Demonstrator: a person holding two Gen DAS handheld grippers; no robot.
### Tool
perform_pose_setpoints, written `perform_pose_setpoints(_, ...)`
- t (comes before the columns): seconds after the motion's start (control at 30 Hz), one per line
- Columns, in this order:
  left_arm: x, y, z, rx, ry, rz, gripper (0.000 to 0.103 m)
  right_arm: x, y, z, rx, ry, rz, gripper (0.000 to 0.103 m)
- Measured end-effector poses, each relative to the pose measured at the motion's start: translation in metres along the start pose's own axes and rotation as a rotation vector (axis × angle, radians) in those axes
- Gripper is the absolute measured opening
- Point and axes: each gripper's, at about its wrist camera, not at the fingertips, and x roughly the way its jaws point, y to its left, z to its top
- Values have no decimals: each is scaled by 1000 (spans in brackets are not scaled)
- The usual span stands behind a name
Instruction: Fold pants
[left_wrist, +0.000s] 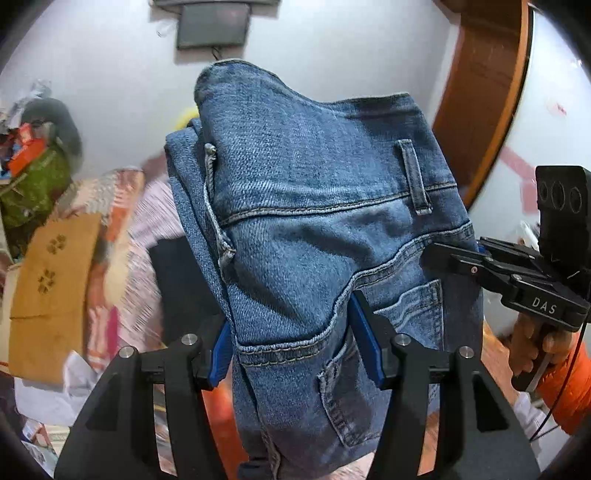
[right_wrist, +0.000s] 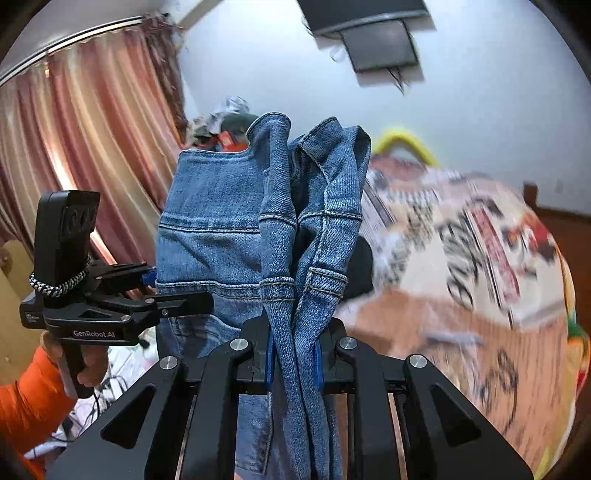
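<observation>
Item: blue denim pants (left_wrist: 314, 229), held aloft between two handheld grippers, clear of any surface; long axis runs vertical, waistband uppermost, legs hanging down out of frame at the bottom edge.

Left wrist view: back face of the pants toward the camera, belt loop (left_wrist: 415, 177) and rear pocket (left_wrist: 388, 354) showing; left gripper (left_wrist: 291, 343) stands with its blue pads parted around the fabric, which fills the gap between them, the left side seam at one pad, the pocket region at the other; whether the pads bear on the cloth cannot be told here.

Right wrist view: right gripper (right_wrist: 293, 360) has its pads closed tight on a bunched fold of the waistband edge, cloth rising above and trailing below the fingers; the left gripper (right_wrist: 177, 291) appears at the left, its fingers pinched on the opposite side seam.

Surroundings: pink curtain (right_wrist: 92, 147); white wall (left_wrist: 332, 48); patterned bedding (right_wrist: 461, 277), blurred.
</observation>
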Motion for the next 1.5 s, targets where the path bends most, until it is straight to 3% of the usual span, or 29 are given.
perform_pose_setpoints(0.2,5,45,22,-41,-78,75,57,45,6,35,-32,-39,28,14)
perform_pose_setpoints(0.33,34,77,29,-72,-74,125,57,87,0,47,-6,-31,33,14)
perform_pose_setpoints(0.7,150,155,38,-159,14,174,57,209,-38,57,55,84,-15,14)
perform_pose_setpoints(0.83,196,181,40,-201,63,160,57,246,-54,59,73,127,-41,14)
perform_pose_setpoints(1.2,300,203,24,-232,242,143,59,314,-107,33,134,311,-146,14)
perform_pose_setpoints(1.33,295,213,16,-276,233,136,59,306,-108,26,121,342,-163,19)
perform_pose_setpoints(1.5,249,207,23,-270,194,148,59,278,-99,26,84,349,-180,20)
